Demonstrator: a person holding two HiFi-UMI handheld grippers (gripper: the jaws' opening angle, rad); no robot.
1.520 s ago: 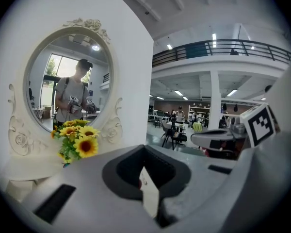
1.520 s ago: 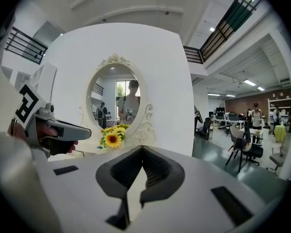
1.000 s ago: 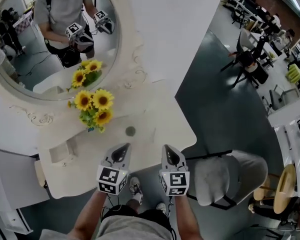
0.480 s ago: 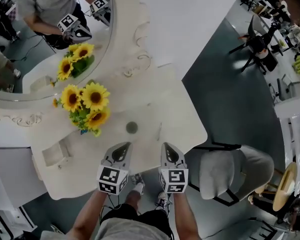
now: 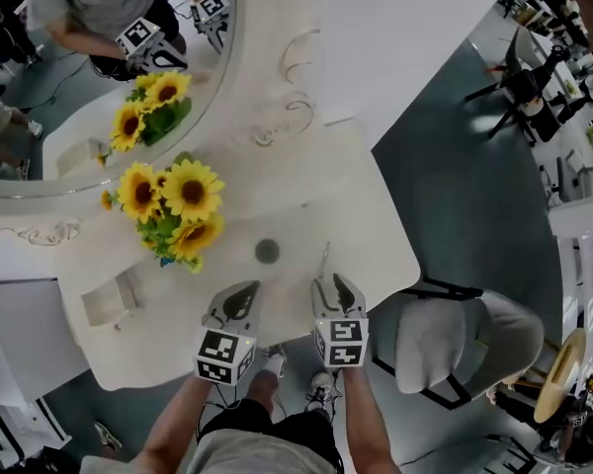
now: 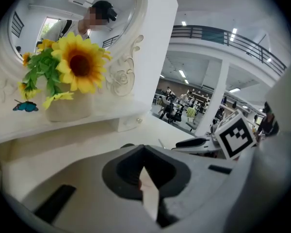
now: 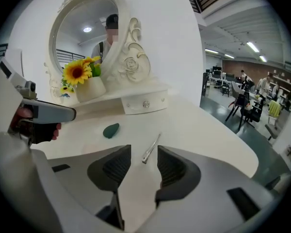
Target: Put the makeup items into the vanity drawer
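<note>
Left gripper (image 6: 144,169): jaws are seen pressed together, with nothing held.
Right gripper (image 7: 144,152): jaws have just been opening and are spread wide; nothing is gripped.
Slim silver tool (image 7: 151,148): laid on the vanity top (image 5: 376,225), just beyond the right jaw tips.
Green sponge (image 7: 111,130): laid flat, left of the tool, apart from it.
Drawer (image 7: 145,104): seen closed below the mirror, behind both items.

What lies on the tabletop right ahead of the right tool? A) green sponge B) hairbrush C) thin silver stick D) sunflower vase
C: the thin silver stick lies beyond the right tool, whose jaws have just been opening, nothing between them; the green sponge sits further left.
</note>
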